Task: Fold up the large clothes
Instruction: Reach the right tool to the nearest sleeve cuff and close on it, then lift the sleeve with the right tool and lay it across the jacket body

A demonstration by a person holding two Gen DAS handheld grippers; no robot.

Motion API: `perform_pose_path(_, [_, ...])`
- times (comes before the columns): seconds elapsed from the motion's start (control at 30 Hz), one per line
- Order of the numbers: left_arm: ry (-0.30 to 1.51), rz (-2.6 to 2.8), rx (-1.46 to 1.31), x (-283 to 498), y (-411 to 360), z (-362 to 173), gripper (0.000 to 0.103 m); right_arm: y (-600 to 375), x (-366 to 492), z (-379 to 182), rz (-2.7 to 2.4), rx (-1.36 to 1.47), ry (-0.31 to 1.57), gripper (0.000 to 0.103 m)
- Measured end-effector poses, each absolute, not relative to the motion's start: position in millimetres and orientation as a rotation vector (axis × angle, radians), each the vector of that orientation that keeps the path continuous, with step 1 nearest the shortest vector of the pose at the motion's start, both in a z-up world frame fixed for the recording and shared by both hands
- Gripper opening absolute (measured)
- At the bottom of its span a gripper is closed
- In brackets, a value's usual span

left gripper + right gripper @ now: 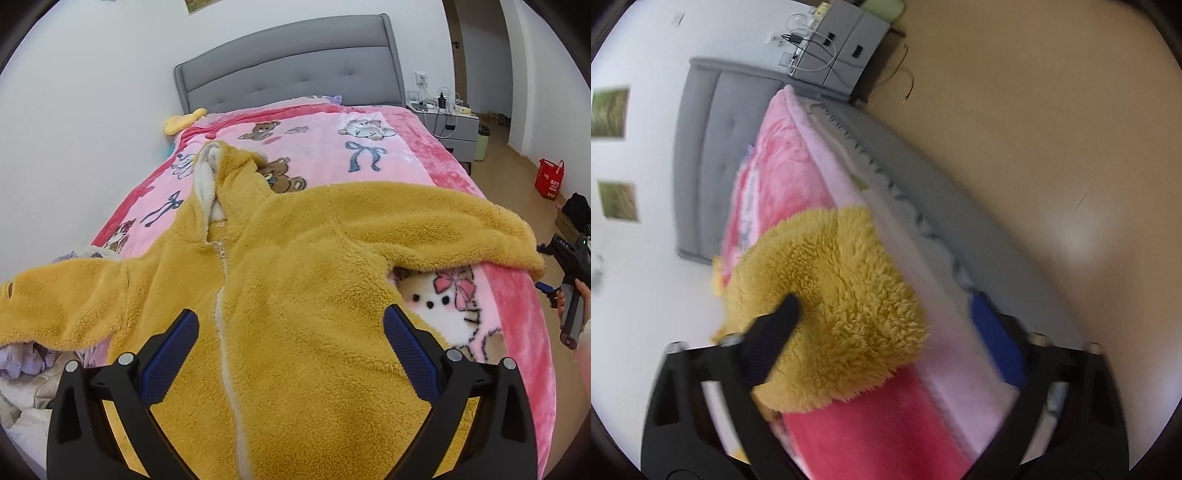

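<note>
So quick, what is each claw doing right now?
Left gripper: open above the yellow fleece jacket, holding nothing.
Right gripper: open around the jacket's sleeve end, not clamped.

White print on red shopping bag [549, 180] too small to read, no other text

Our left claw [291, 332] has two black angular arms with silver round screws at the joints, and its fingers [173, 354] carry blue ribbed pads. Our right claw [886, 325] is built the same: black frame, silver screws, one blue pad, one pad looking dark. Bare skin and a pale sleeve show beside its dark grey handle.
</note>
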State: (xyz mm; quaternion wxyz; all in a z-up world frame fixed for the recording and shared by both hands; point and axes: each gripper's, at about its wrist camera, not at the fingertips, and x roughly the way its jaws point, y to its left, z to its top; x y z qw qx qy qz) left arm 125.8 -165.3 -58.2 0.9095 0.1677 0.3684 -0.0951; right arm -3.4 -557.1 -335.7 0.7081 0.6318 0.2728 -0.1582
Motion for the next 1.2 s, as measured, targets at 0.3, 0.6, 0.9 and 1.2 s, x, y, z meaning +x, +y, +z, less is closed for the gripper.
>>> perform_pose_path(0.3, [0.770,-0.189,0.324,129,-154,-64,0.098,-537,10,-270,-0.355,1.173,0.450,0.020])
perform_pose_path(0.6, [0.759,-0.167,0.216,141,-111,-69,0.098,-417,93,-49,0.091,0.742,0.283,0.018])
perform_pose_path(0.9, [0.735,-0.033,0.159,130,-10,-61,0.098,-182,224,61,0.618,0.435,0.398,0.018])
perform_pose_path(1.2, [0.806,0.155,0.138,129,89,-84,0.098,38,331,-32,0.747,0.255,0.702,0.019])
